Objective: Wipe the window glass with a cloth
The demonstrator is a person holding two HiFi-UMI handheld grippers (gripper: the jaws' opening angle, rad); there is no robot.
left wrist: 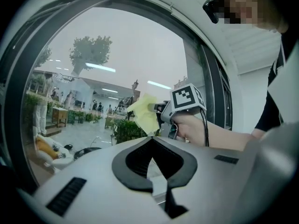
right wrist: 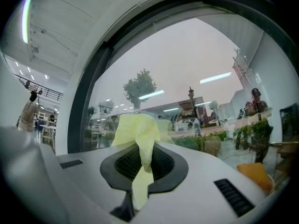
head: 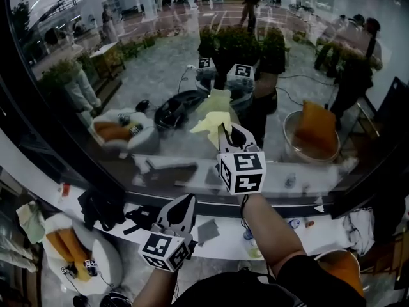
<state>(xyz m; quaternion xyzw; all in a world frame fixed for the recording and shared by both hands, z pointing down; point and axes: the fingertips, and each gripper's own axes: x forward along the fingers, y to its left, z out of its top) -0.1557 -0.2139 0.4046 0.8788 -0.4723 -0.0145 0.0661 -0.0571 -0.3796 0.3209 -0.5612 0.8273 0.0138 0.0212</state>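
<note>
The window glass (head: 160, 75) fills the upper head view, full of reflections, with a dark curved frame (head: 38, 139) round it. My right gripper (head: 223, 132) is held up to the pane, shut on a pale yellow cloth (head: 214, 110) that is bunched against the glass. In the right gripper view the cloth (right wrist: 135, 129) hangs pinched between the jaws, with the glass (right wrist: 187, 64) just beyond. My left gripper (head: 188, 202) hangs lower and to the left, shut and holding nothing. The left gripper view looks across at the cloth (left wrist: 145, 113) and the right gripper (left wrist: 158, 110).
A white sill (head: 287, 178) runs below the pane. Beneath it, at lower left, lie a black bag (head: 102, 206) and a white seat with orange cushions (head: 70, 251). Another orange seat (head: 345, 267) is at lower right. Plants and people show in the glass.
</note>
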